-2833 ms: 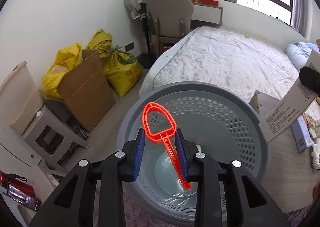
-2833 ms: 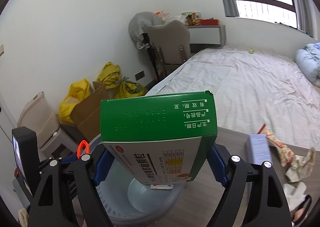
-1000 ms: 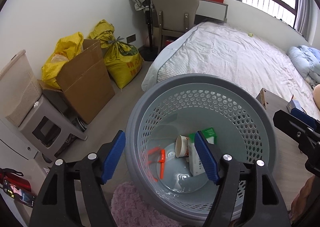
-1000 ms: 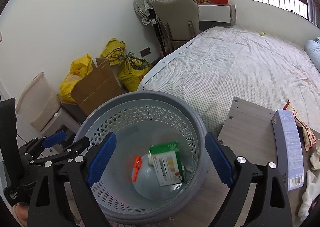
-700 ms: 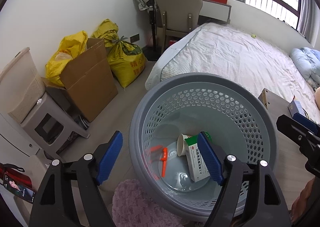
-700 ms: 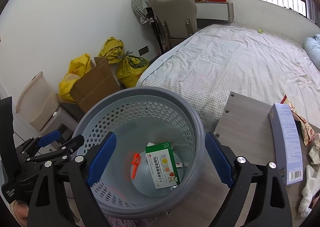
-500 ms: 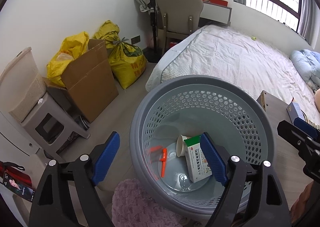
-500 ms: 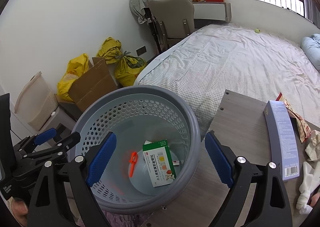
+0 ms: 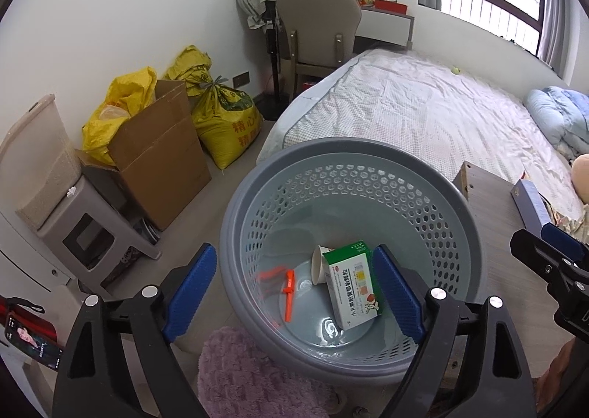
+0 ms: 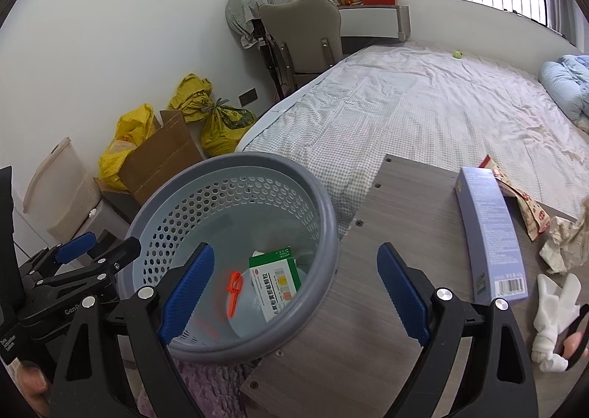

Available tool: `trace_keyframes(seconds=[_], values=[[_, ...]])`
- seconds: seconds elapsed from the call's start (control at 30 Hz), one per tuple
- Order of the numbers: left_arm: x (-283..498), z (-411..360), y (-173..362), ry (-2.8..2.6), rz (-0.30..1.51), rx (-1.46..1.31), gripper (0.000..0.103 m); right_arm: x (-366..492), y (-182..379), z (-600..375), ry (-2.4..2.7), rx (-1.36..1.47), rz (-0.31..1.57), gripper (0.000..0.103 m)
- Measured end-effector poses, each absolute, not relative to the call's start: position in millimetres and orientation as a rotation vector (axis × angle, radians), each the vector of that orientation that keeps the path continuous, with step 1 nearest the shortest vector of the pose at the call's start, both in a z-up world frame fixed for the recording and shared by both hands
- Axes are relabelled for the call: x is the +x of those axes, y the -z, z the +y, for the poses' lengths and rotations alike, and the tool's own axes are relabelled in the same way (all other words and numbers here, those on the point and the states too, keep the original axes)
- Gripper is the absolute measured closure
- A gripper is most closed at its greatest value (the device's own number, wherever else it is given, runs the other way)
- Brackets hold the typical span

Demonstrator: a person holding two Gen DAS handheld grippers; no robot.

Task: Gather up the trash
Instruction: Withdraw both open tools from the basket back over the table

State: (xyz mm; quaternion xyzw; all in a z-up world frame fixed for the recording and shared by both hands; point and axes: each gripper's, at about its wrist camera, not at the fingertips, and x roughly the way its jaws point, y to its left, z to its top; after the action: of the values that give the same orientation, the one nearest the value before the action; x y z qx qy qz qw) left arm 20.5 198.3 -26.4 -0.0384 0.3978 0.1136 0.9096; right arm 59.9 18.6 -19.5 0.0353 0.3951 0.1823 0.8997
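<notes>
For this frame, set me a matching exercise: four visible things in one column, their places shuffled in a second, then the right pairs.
Things:
1. green-and-white cardboard medicine box
2. long pale-blue cardboard box
3. small yellow-green ball
4. brown corrugated cardboard carton

Places:
A. on the bed
B. on the floor by the wall
C. inside the grey perforated plastic basket
D. on the grey wooden tabletop

Pairs: 1-C, 2-D, 3-A, 4-B

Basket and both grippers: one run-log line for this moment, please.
basket: green box, cup, orange tool inside | left gripper: opening, empty | right gripper: open, empty | table: blue box remains
</notes>
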Motion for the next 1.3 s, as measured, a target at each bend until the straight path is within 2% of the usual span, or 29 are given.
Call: trace_keyframes(seconds=[0.7,1.3], values=[[0.9,138.4,10.9,-0.110,0.786,-0.050,0.018,10.0,-5.8,-56.8,-0.243,0.107,0.775,0.017],[17.3,73.6,19.0,0.020,0.829,0.018,0.018,-23.5,21.4,-173.2,-0.018,0.212,0.821,0.017]])
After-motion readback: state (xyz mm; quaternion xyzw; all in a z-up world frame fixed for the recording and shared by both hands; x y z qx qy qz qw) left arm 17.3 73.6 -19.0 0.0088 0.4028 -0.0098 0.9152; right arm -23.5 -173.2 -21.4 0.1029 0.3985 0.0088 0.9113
